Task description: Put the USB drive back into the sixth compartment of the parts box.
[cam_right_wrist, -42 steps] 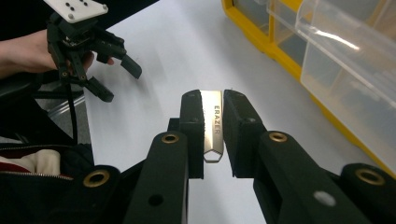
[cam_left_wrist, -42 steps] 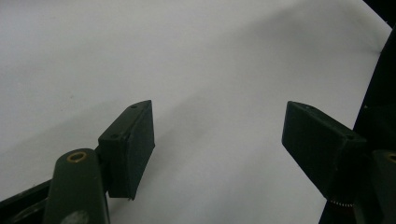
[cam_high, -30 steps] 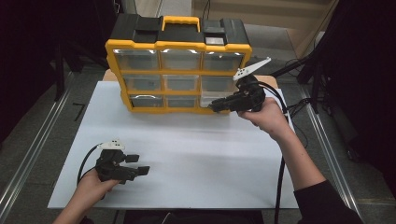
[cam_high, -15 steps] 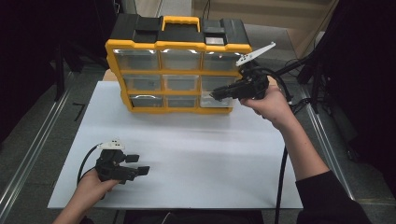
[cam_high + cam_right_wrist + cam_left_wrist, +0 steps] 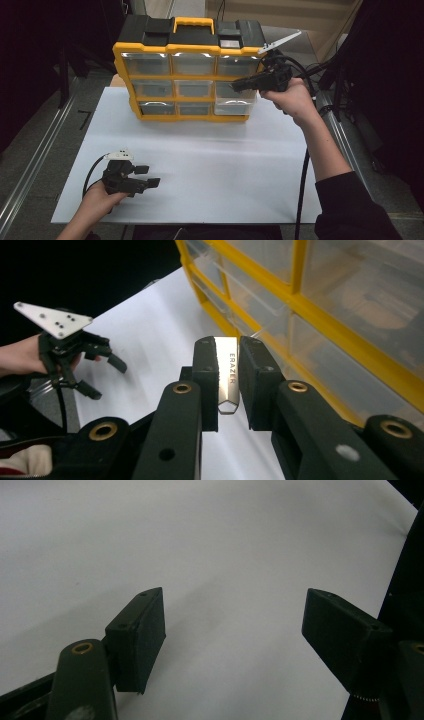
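A yellow and black drawer cabinet (image 5: 185, 65) with clear drawers stands at the back of the white board (image 5: 225, 165). My right gripper (image 5: 235, 85) hovers in front of its right column, at the middle row. In the right gripper view my right gripper (image 5: 228, 347) is shut on a small flat silver metal piece (image 5: 227, 375) marked "ERAZER", with the cabinet's yellow frame (image 5: 300, 315) close on the right. My left gripper (image 5: 145, 176) rests on the board near the front left, open, with nothing between its fingers (image 5: 140, 635).
The bottom right drawer (image 5: 235, 106) sticks out a little from the cabinet. A metal rail (image 5: 30, 170) runs along the left of the board. The right gripper's cable (image 5: 302, 185) hangs beside the right forearm. The left gripper (image 5: 106, 379) also appears across the board.
My right gripper has risen from in front of the bottom right drawer to the middle row, still shut on the metal piece. The left gripper has stayed put.
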Demonstrator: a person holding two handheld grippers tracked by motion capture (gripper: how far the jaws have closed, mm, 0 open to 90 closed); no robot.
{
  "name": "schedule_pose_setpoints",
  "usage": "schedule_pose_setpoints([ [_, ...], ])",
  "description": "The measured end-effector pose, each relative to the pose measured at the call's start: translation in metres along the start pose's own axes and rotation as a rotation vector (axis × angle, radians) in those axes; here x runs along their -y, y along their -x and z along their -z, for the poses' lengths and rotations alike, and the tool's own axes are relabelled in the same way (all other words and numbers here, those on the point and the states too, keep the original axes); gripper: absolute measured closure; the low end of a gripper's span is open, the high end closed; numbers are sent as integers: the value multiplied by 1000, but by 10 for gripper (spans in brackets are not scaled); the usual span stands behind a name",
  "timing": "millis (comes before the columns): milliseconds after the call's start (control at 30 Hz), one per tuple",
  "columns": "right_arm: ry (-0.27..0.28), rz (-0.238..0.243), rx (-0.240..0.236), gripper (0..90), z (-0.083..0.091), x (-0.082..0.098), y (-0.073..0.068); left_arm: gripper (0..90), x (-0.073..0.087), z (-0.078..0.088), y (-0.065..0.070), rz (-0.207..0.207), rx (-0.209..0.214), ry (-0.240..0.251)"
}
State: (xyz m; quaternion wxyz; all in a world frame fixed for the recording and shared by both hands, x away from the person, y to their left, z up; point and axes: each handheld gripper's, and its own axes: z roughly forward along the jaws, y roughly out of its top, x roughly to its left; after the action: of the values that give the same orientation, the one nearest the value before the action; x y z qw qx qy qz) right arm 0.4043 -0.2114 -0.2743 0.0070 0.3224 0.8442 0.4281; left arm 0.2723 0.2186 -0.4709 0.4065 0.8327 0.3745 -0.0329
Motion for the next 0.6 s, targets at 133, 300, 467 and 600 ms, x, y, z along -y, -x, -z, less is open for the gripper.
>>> schedule_pose_setpoints([
  [133, 1, -20, 28, 763, -2, -2, 4, 266, 0, 0, 0, 0, 1, 1],
  [300, -1, -35, 52, 762, -5, -3, 7, 266, -1, -1, 0, -1, 2, -1],
  [467, 3, -57, 89, 761, -9, -3, 12, 266, -1, 0, 0, -2, 1, 2],
  [600, 4, -74, 113, 760, -11, -3, 15, 266, -1, 0, 0, -3, 1, 2],
])
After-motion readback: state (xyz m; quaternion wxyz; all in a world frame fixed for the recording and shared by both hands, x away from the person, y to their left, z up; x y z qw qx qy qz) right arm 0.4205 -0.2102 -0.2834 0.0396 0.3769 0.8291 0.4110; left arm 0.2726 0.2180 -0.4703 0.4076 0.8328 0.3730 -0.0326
